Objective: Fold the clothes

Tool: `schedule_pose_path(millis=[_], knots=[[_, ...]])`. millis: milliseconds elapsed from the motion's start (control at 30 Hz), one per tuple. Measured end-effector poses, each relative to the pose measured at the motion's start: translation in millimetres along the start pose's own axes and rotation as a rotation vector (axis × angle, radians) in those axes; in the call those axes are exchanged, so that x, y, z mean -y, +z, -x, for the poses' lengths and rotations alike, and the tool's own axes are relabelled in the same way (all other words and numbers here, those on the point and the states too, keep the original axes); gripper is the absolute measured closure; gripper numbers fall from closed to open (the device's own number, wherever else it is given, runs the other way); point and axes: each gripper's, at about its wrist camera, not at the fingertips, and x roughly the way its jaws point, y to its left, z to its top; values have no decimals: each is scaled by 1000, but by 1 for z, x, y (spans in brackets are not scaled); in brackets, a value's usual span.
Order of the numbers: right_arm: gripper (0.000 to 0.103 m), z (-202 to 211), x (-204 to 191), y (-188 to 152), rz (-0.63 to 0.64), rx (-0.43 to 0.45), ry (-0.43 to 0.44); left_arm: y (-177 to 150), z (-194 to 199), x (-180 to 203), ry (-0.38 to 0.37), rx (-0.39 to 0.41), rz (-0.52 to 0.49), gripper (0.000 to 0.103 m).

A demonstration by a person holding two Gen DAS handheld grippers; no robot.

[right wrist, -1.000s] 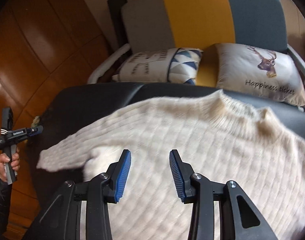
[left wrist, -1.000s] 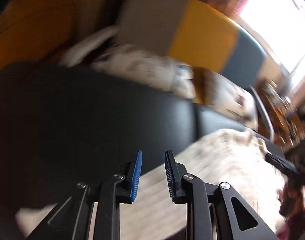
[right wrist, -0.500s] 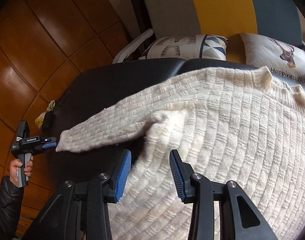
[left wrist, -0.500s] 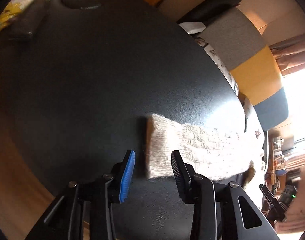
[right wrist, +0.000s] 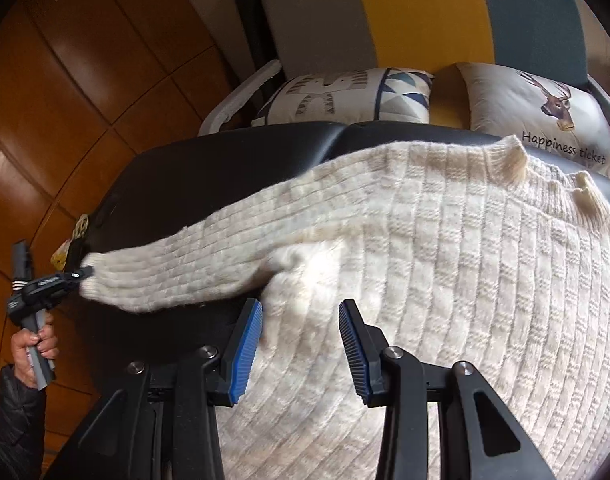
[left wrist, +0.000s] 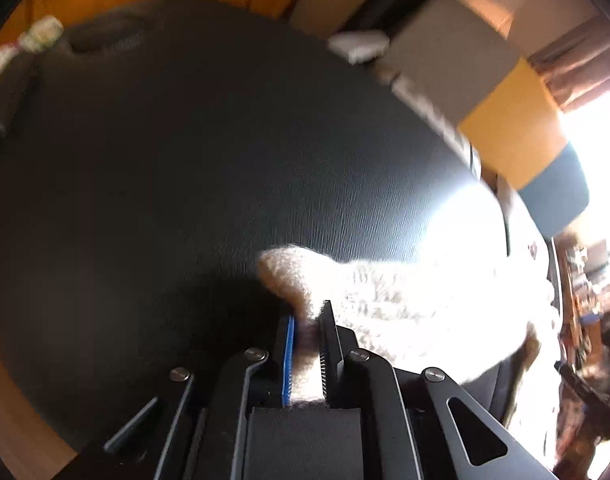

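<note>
Cream knit sweater [right wrist: 445,280] lies spread on the black worktop [right wrist: 209,168], body under the right gripper [right wrist: 301,344], one sleeve [right wrist: 193,264] stretched out toward 9 o'clock. Left gripper [left wrist: 307,344] has its jaws closing on the sleeve cuff [left wrist: 293,276], knit pinched between them. Right jaws released, hovering over the body near the armpit, gripping nothing. To fold well: keep the whole cuff rib in the bite, lift just clear, carry it toward 3 o'clock across the chest, use the right to pin the shoulder line. Left view is blurred and blown out at 3 o'clock; other sleeve and hem are cut off.
</note>
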Motion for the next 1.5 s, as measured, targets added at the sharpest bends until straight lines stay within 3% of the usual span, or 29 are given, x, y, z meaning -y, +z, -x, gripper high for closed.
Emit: schedule_pose_path(millis=[133, 233, 300, 500, 600, 867, 1000, 1100, 1200, 1333, 1500], knots=[[63, -19, 10, 18, 48, -14, -46, 15, 39, 20, 12, 144, -43, 93], [63, -49, 11, 24, 109, -86, -111, 27, 62, 34, 40, 224, -97, 93], [63, -68, 7, 22, 148, -124, -140, 42, 55, 39, 100, 239, -125, 93], [62, -83, 3, 18, 174, -88, -196, 69, -14, 32, 308, 123, -179, 92], [63, -80, 6, 18, 167, -84, -190, 59, -35, 19, 348, 61, -171, 92], [63, -63, -17, 25, 227, -12, -204, 50, -27, -5, 363, 22, -110, 85], [63, -67, -20, 46, 230, 11, -220, 51, -7, -16, 412, 55, -68, 85], [63, -81, -16, 61, 213, -6, -247, 51, 7, -17, 361, 105, -43, 84], [63, -100, -9, 76, 200, -35, -284, 47, 1, 6, 319, 120, -125, 82], [63, -118, 0, 86, 173, -63, -308, 42, -32, 42, 349, 87, -283, 82], [62, -128, 2, 94, 158, -54, -322, 36, -64, 47, 404, 48, -316, 82]])
